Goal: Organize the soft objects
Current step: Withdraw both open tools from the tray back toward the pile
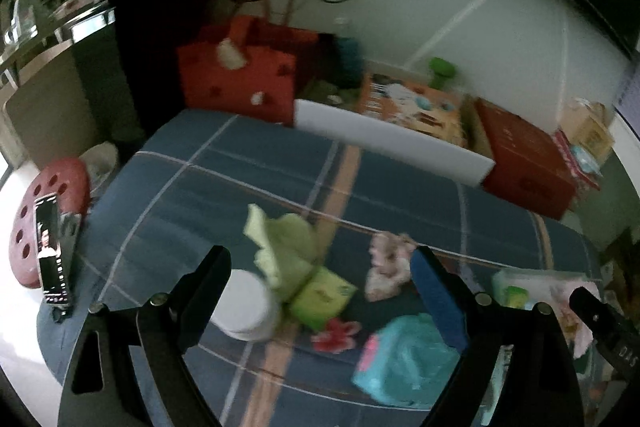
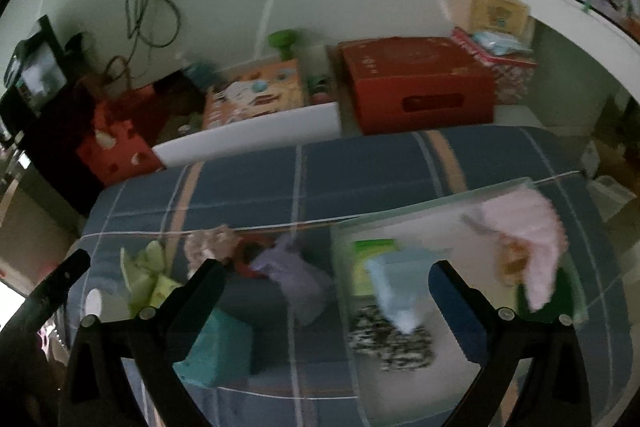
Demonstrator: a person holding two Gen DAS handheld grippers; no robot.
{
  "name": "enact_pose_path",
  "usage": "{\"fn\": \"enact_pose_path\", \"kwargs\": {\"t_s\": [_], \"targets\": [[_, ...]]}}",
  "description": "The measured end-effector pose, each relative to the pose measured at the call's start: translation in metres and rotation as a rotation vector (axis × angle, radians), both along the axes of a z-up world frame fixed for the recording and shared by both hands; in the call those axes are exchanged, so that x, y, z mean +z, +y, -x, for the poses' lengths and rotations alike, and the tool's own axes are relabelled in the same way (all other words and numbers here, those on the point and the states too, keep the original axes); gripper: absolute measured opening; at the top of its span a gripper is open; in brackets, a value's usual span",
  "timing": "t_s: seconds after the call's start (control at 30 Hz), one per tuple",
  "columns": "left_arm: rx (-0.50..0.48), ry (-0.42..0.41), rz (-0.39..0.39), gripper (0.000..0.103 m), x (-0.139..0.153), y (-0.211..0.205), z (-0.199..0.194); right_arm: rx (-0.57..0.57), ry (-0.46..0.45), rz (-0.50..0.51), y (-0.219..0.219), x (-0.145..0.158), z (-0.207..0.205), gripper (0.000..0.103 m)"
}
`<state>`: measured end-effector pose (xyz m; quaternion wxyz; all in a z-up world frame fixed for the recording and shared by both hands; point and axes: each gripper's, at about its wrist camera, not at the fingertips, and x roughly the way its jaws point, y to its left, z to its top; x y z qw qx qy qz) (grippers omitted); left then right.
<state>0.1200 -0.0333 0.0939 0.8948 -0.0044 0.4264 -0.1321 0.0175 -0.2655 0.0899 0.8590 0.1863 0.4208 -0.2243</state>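
Both pics are blurry. A bed (image 1: 224,163) w/ a blue plaid cover is sitting under both tongs.

The left tongs (image 1: 320,271) are hanging over the bed, spread wide, w/ nothing in them. Between & below the two arms, soft things are lying on the cover: a light green cloth (image 1: 284,247) flopping over a yellow-green pack (image 1: 322,297), a white round tub (image 1: 248,307) just beside that pack, a pinkish crumpled cloth (image 1: 386,263) near the blue pad, a small red & pink flower thing (image 1: 336,335), & a teal soft bag (image 1: 404,363) close to the cam.

The right tongs (image 2: 326,277) are also wide open & holding nothing. They are hanging over the edge of a clear bin (image 2: 400,387) sitting on the bed. Inside the bin, a pale blue cloth (image 2: 396,287) is lying on a black & white spotty cloth (image 2: 392,343), a green pack (image 2: 374,251) is at the back, & a pink fluffy cloth (image 2: 532,239) is draping over the far right side. Left of the bin, a purple cloth (image 2: 296,275) is lying on the cover.

Behind the bed, a red box (image 2: 416,83), an orange picture box (image 2: 256,91) & a red bag (image 1: 236,79) are sitting by the wall. A phone (image 1: 52,251) is leaning on a red stool (image 1: 60,183) at the left.
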Motion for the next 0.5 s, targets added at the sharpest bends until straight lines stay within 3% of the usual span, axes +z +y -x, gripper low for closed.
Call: {"fn": "enact_pose_path", "kwargs": {"t_s": [0.27,0.5], "targets": [[0.102,0.022,0.012,0.091,-0.005,0.054,-0.019,0.055,0.016,-0.045,0.024,-0.019,-0.027,0.103],[0.115,0.087,0.003,0.091,-0.022,0.068,-0.046,0.092,0.035,-0.066,0.022,-0.037,-0.043,0.103]]}}
